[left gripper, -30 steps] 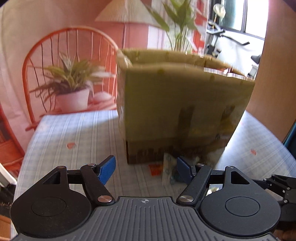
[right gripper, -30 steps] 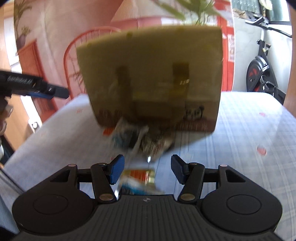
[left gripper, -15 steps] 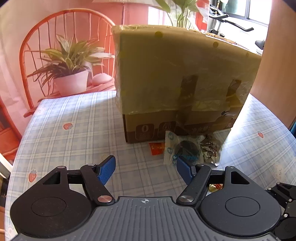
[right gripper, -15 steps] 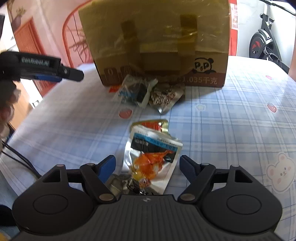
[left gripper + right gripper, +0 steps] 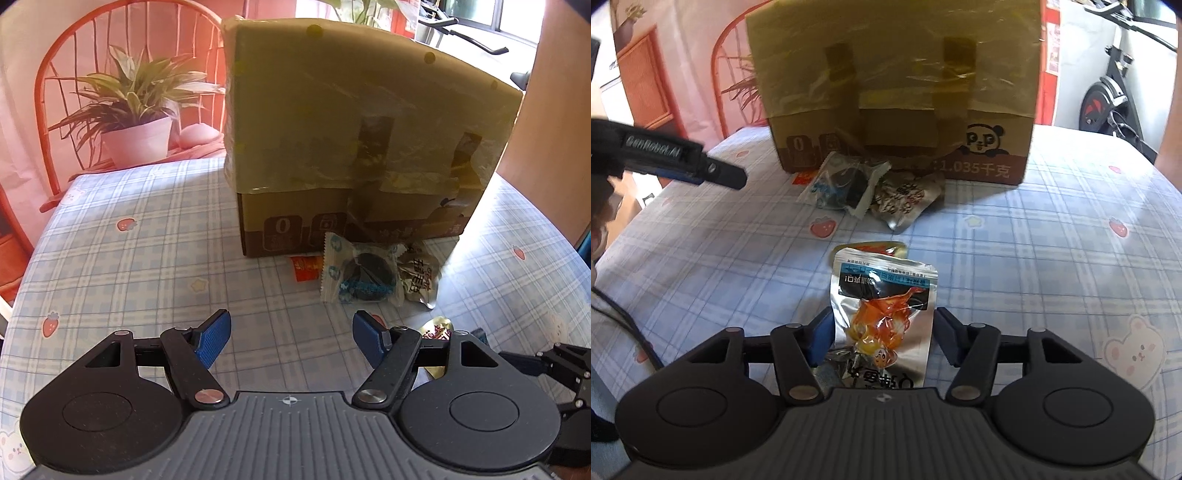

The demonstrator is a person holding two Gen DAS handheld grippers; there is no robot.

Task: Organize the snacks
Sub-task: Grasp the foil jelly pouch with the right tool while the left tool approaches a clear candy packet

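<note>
Taped cardboard box (image 5: 897, 96) upright at far side of checked tablecloth (image 5: 129, 266); contents hidden.

All visible snacks lie loose outside box; judged barely begun.

Silver fish-print pouch (image 5: 886, 325) flat between wide-open fingers of right gripper (image 5: 882, 339), not clamped.

Cookie packet (image 5: 360, 273), silver foil packet (image 5: 421, 280), red sachet (image 5: 304, 266) clustered at box foot.

Gold-red packet (image 5: 437, 330) nearer.

Left gripper (image 5: 291, 334) wide open, empty, above cloth.

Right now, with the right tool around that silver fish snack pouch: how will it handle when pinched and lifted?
The silver fish snack pouch looks like thin foil film, so probably light and floppy, sagging beyond the right tool. Its glossy surface may slip. It overlaps a gold-orange packet, which might get dragged.
</note>
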